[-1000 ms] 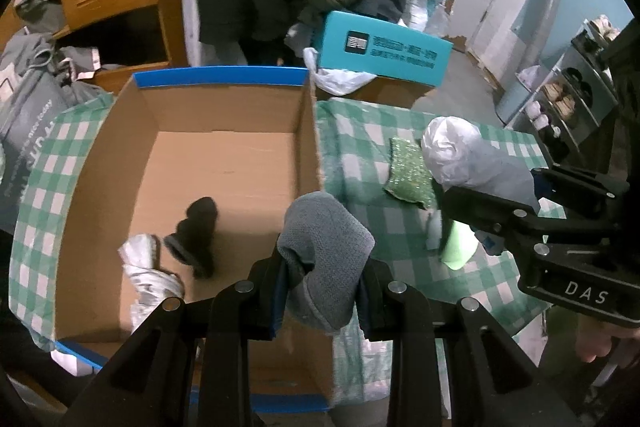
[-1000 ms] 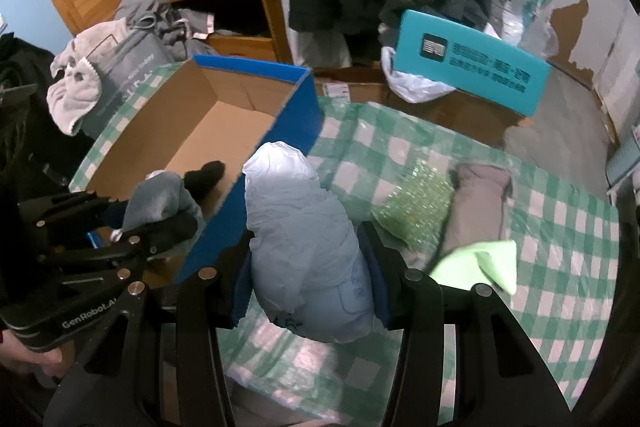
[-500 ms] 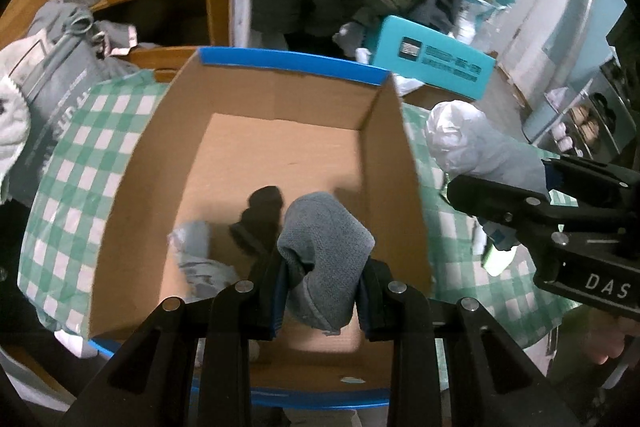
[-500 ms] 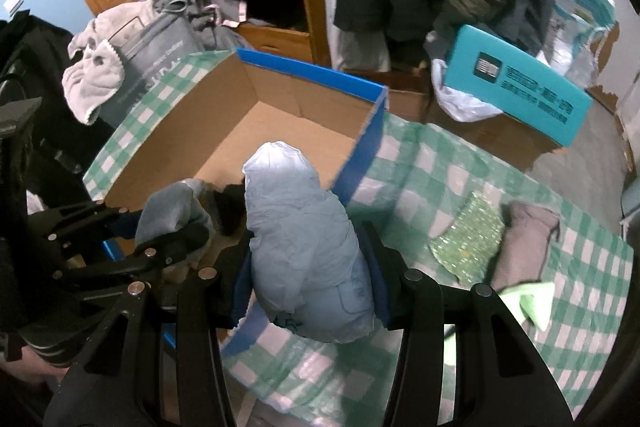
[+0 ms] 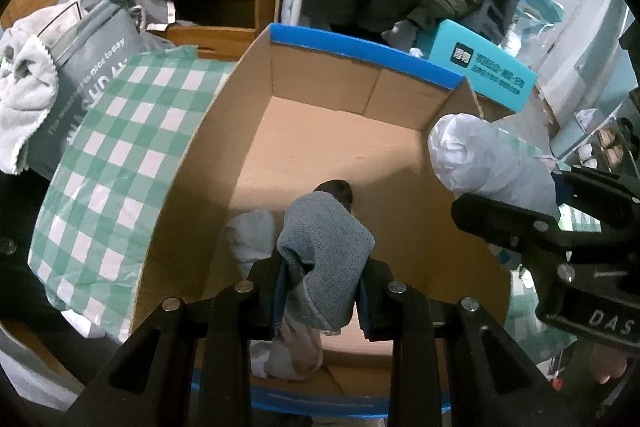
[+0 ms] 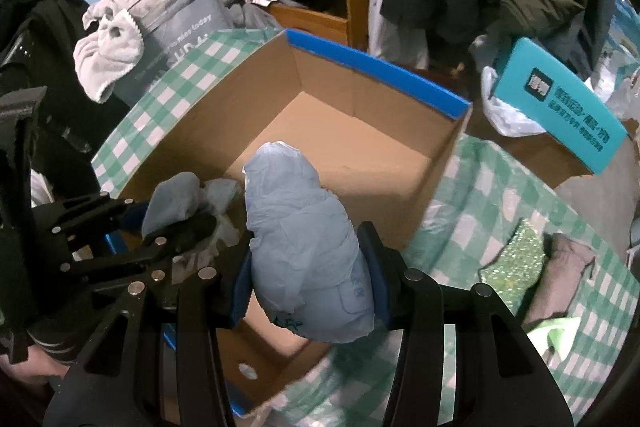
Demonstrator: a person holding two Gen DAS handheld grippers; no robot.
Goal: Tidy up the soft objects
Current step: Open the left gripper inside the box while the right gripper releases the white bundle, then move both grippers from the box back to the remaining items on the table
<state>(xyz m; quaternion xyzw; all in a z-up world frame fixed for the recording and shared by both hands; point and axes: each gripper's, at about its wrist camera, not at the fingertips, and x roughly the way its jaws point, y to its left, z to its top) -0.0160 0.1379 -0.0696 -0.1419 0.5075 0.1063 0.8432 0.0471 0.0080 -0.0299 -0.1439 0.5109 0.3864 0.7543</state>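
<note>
My left gripper (image 5: 322, 293) is shut on a folded grey knit cloth (image 5: 326, 247) and hangs over the near end of the open cardboard box (image 5: 200, 163) with blue rims. Under it in the box lie a white crumpled piece (image 5: 250, 237) and a dark item (image 5: 336, 189), both partly hidden. My right gripper (image 6: 308, 291) is shut on a pale blue plastic-wrapped bundle (image 6: 304, 247), held above the box's near right part (image 6: 416, 195). In the left wrist view that bundle (image 5: 488, 159) shows at the box's right wall. The grey cloth (image 6: 172, 201) shows left in the right wrist view.
The box stands on a green-and-white checked tablecloth (image 6: 480, 187). On it, right of the box, lie a glittery green cloth (image 6: 516, 267), a brownish-grey cloth (image 6: 560, 271) and a lime cloth (image 6: 554, 335). Behind are a teal carton (image 6: 560, 107), a grey bag with a towel (image 5: 68, 75), a wooden cabinet and hanging coats.
Both grippers have moved left with their loads, from beside and over the box's right wall to above the inside of the box. The grips have stayed the same.
</note>
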